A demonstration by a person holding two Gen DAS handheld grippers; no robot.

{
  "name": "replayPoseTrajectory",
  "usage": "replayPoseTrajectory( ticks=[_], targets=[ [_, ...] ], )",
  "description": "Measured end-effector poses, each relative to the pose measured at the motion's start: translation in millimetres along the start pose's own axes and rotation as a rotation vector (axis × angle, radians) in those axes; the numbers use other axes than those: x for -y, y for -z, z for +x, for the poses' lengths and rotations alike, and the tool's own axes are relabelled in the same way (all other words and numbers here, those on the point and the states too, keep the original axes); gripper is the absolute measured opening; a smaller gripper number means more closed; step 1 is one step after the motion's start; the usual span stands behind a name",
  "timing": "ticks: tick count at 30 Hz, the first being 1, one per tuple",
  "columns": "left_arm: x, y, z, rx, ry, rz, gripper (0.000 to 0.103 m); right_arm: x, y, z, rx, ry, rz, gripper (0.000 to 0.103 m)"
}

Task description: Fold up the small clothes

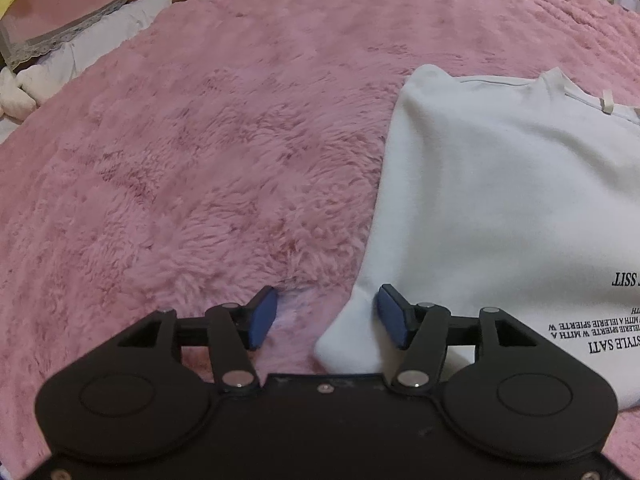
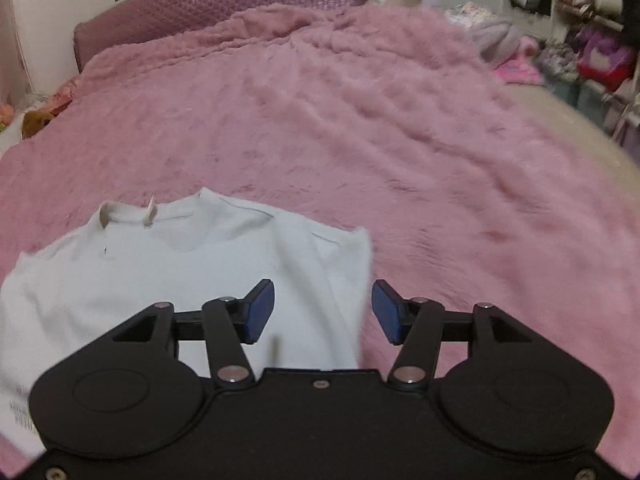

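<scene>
Garment: a white top [image 1: 500,184] lies flat on the pink fluffy blanket [image 1: 200,160], neckline away from the grippers, with a small white tag [image 2: 151,210] at the collar and black printed lettering [image 1: 596,332] seen upside down.
Left gripper [image 1: 326,318]: spread wide, blue pads [image 1: 262,318] apart, a corner of the top between them, unpinched.
Right gripper [image 2: 323,312]: spread wide over the top's right edge, holding nothing.
Surface: the blanket covers a bed and surrounds the top.
Room: beyond the top, a purple quilted headboard [image 2: 224,4]; right of the bed, cluttered shelves [image 2: 592,40].
</scene>
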State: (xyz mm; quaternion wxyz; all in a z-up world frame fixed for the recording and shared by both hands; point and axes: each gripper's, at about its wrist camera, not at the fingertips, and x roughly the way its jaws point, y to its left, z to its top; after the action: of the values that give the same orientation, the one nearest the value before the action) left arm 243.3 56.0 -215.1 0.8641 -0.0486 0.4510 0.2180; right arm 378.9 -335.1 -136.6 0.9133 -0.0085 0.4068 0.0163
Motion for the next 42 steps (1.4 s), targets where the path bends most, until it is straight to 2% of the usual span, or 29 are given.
replayPoseTrajectory(
  ticks=[5, 6, 7, 8, 10, 12, 14, 18, 22, 26, 29, 32, 34, 35, 38, 40, 42],
  targets=[
    [-5, 1, 1, 0.013, 0.018, 0.010, 0.061, -10, -1, 36, -0.049, 0.011, -0.056, 0.051],
    [-5, 2, 2, 0.013, 0.015, 0.011, 0.061, -9, 2, 39, -0.059, 0.003, -0.057, 0.046],
    [-3, 1, 2, 0.013, 0.010, 0.015, 0.061, -9, 3, 41, -0.070, -0.003, -0.058, 0.022],
    [-2, 1, 3, 0.012, 0.005, 0.017, 0.061, -8, 4, 44, -0.082, -0.016, -0.056, 0.011],
    [1, 2, 4, 0.013, -0.006, 0.020, 0.061, -10, 6, 43, -0.083, -0.026, -0.062, 0.002],
    [2, 3, 3, 0.019, -0.013, 0.024, 0.062, -18, 5, 38, -0.041, 0.001, -0.107, 0.001],
    [2, 4, 3, 0.023, -0.014, 0.022, 0.062, -16, -1, 28, 0.006, 0.040, -0.082, 0.000],
    [3, 1, 0, 0.015, -0.021, 0.030, 0.062, 8, -2, 19, 0.051, 0.020, 0.083, 0.000],
    [6, 1, 2, 0.015, -0.023, 0.029, 0.062, 4, 12, 62, -0.073, 0.042, 0.033, 0.001],
    [4, 1, 0, 0.008, -0.013, 0.017, 0.062, 5, 15, 66, -0.060, 0.032, 0.068, 0.001],
    [1, -1, -4, -0.001, -0.009, 0.014, 0.061, 16, 10, 44, -0.018, 0.005, 0.130, 0.005],
    [-5, 0, -14, -0.005, -0.001, -0.002, 0.060, 22, 8, 17, 0.020, 0.058, 0.112, 0.021],
    [-9, 3, -22, -0.005, 0.008, -0.011, 0.060, 28, 10, -7, 0.003, 0.035, 0.130, 0.032],
    [-11, 5, -27, -0.006, 0.016, -0.020, 0.060, 32, 15, -19, -0.010, 0.003, 0.159, 0.033],
    [-18, 13, -34, -0.037, 0.078, -0.069, 0.060, 40, 45, -56, -0.052, -0.079, 0.235, 0.033],
    [-24, 19, -31, -0.078, 0.139, -0.124, 0.060, 44, 72, -77, -0.064, -0.045, 0.253, 0.041],
    [-27, 24, -25, -0.109, 0.170, -0.160, 0.060, 49, 99, -91, -0.102, 0.000, 0.280, 0.043]
  ],
)
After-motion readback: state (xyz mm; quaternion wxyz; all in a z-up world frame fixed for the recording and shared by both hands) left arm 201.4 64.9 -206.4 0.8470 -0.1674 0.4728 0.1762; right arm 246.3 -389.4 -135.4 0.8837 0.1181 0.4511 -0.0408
